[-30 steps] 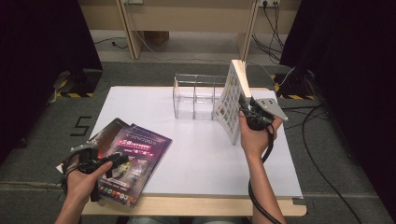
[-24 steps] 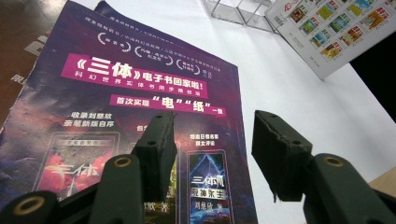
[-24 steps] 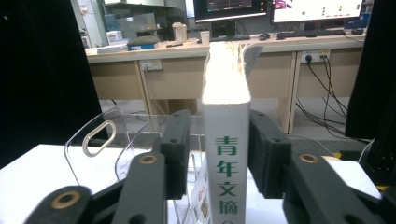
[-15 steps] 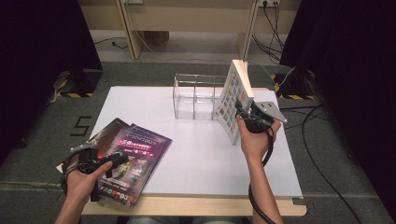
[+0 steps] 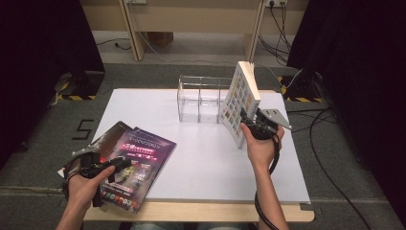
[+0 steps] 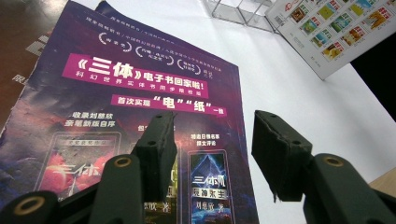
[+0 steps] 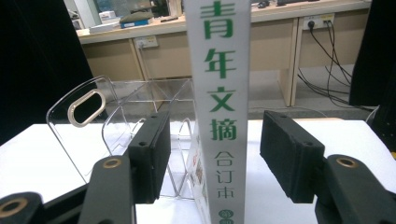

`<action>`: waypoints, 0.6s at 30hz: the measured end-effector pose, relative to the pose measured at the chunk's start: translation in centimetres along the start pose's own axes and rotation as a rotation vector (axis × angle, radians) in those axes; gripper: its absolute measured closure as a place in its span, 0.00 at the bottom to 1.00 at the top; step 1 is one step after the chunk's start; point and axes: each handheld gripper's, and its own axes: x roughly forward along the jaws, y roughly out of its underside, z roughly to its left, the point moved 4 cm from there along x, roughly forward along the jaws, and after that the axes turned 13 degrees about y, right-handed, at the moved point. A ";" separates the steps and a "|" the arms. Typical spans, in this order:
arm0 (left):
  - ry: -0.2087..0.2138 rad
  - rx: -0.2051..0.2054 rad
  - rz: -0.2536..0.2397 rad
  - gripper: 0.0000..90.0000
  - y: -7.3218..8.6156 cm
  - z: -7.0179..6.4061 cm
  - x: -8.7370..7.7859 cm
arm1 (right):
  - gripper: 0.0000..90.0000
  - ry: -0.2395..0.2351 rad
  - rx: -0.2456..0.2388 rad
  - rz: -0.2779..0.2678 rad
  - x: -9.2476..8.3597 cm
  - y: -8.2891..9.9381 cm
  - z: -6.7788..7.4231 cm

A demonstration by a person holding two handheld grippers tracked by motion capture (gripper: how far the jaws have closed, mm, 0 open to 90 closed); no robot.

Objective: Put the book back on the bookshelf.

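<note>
Book [image 5: 241,103] stands on edge, right claw [image 5: 253,125] just opened around it.

A white counter [image 5: 191,158] carries a clear rack [image 5: 200,98] at the back, a white book [image 5: 241,103] standing tilted just beside it, and purple magazines [image 5: 136,160] lying flat at the front left corner.

My right tongs [image 5: 252,125] sit just behind an upright white book [image 5: 241,103]; my left tongs [image 5: 115,167] rest over purple magazines [image 5: 143,153] on the counter [image 5: 210,163].
</note>
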 end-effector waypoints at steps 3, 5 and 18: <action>0.000 0.000 0.000 0.54 0.0 0.0 0.0 | 0.48 0.003 0.002 -0.014 0.0 -0.1 0.1; 0.000 0.000 -0.001 0.54 0.0 0.0 0.0 | 0.49 0.006 -0.005 -0.016 0.1 -0.1 0.1; 0.002 -0.002 -0.001 0.54 0.0 0.1 -0.1 | 0.63 0.031 -0.002 0.033 0.9 0.8 0.2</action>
